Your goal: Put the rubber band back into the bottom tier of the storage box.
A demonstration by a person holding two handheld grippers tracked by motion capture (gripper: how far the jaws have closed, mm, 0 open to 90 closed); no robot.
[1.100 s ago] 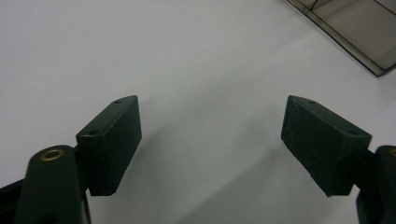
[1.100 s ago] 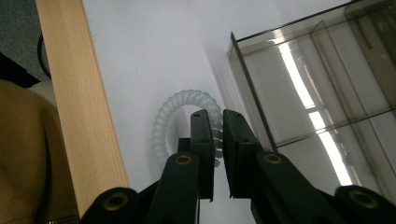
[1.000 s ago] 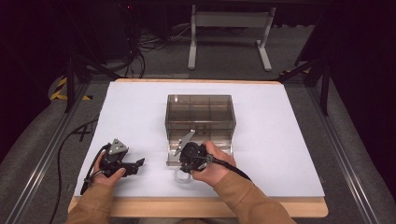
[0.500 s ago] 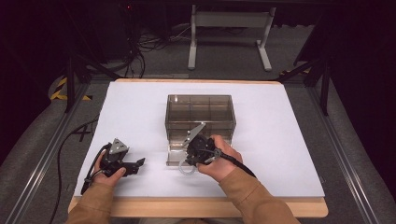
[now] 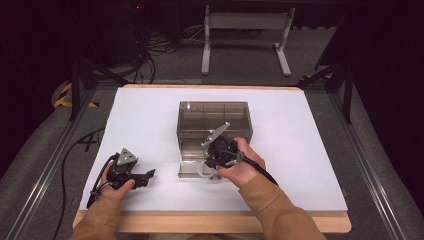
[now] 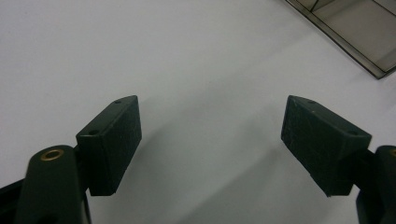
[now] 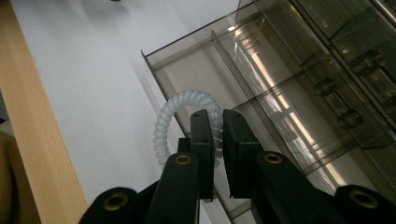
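The right claw (image 7: 215, 122) pinches a white coil (image 7: 175, 116) just above the pulled-out drawer (image 7: 261, 112) ahead of it, so dropping it in remains, while the left claw (image 6: 210, 140) rests spread and empty.

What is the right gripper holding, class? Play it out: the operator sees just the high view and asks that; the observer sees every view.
Observer: The right gripper is shut on a whitish spiral coil ring, and the loop arches up past the jaw tips.
Operator: Is the ring over the drawer or over the table?
Observer: It is over the corner compartment of the pulled-out smoky drawer, next to a divider. I cannot tell whether it touches the floor of the compartment.
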